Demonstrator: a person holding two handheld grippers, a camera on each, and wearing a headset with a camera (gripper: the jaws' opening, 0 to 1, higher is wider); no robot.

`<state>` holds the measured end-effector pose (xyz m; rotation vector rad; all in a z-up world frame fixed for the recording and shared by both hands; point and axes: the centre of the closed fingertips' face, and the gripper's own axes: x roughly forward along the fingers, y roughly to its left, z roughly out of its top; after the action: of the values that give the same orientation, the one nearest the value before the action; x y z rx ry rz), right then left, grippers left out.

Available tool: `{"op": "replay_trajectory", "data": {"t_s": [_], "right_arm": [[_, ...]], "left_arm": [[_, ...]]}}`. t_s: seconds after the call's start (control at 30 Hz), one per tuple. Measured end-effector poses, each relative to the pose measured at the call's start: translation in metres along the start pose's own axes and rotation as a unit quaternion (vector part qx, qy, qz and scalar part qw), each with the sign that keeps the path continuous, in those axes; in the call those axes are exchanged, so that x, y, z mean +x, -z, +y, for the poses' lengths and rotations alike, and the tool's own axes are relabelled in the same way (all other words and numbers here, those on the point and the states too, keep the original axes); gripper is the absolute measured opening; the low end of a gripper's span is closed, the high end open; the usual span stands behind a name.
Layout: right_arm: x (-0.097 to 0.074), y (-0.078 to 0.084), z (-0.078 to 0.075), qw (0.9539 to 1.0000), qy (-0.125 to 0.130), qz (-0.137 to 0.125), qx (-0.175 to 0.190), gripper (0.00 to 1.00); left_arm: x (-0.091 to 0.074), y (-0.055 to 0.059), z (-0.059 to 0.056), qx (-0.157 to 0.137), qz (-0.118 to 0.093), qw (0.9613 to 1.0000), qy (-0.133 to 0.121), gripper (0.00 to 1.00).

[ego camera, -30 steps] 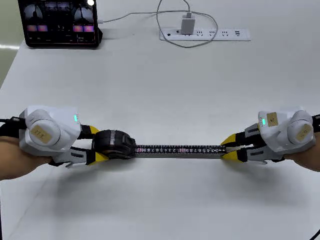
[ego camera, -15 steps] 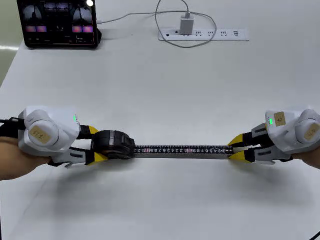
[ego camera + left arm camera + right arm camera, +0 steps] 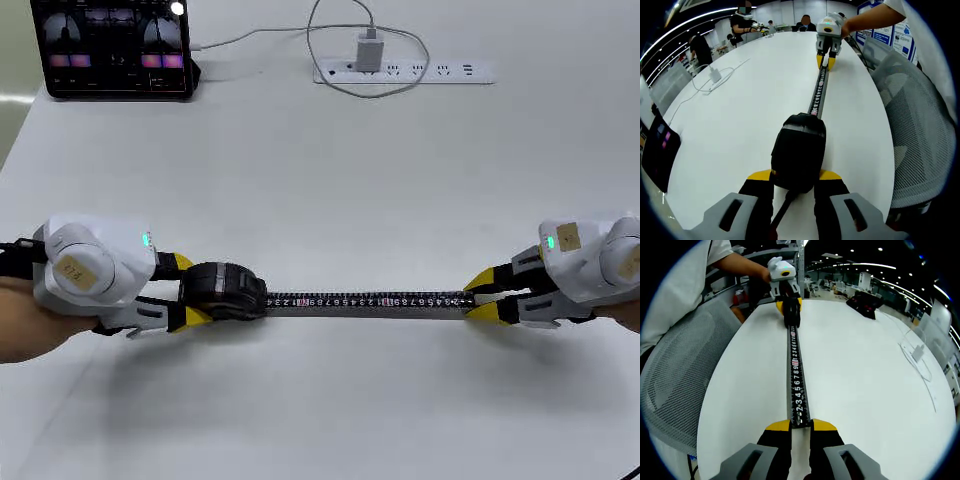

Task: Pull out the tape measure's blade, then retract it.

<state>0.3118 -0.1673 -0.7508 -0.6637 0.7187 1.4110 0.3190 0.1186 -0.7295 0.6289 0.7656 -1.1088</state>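
The left gripper [image 3: 192, 290] has its two yellow-tipped fingers [image 3: 760, 175] spread to the width of the black tape measure case [image 3: 223, 291] and clamps it between them, one pad on each flat side. The case sits on the white table [image 3: 330, 180] and reaches forward past the fingertips. Its mouth faces away from these fingers, towards the right gripper [image 3: 480, 297]. The blade [image 3: 365, 301] comes out of that mouth and lies flat on the table with its numbered face up. Its long axis runs straight from one pair of fingers to the other, left to right across the head view. The right gripper's fingers are drawn close together and pinch the blade's free end between their tips. In the right gripper view the lowest numbers lie just ahead of these fingertips and count upward towards the case at the far end. On the table well beyond both grippers are a tablet [image 3: 112, 45] with a lit screen and a white power strip [image 3: 405, 70] with a charger [image 3: 369, 50] plugged into it.
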Motion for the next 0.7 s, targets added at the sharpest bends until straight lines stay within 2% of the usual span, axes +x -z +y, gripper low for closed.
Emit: {"op": "replay_trajectory", "data": {"t_s": [0.7], "right_arm": [[0.0006,-0.0001,-0.003,0.9999,0.014,0.005,0.007,0.11]], "left_arm": [[0.0005,-0.0013,0.0001,0.003,-0.001,1.0,-0.002,0.27]]}}
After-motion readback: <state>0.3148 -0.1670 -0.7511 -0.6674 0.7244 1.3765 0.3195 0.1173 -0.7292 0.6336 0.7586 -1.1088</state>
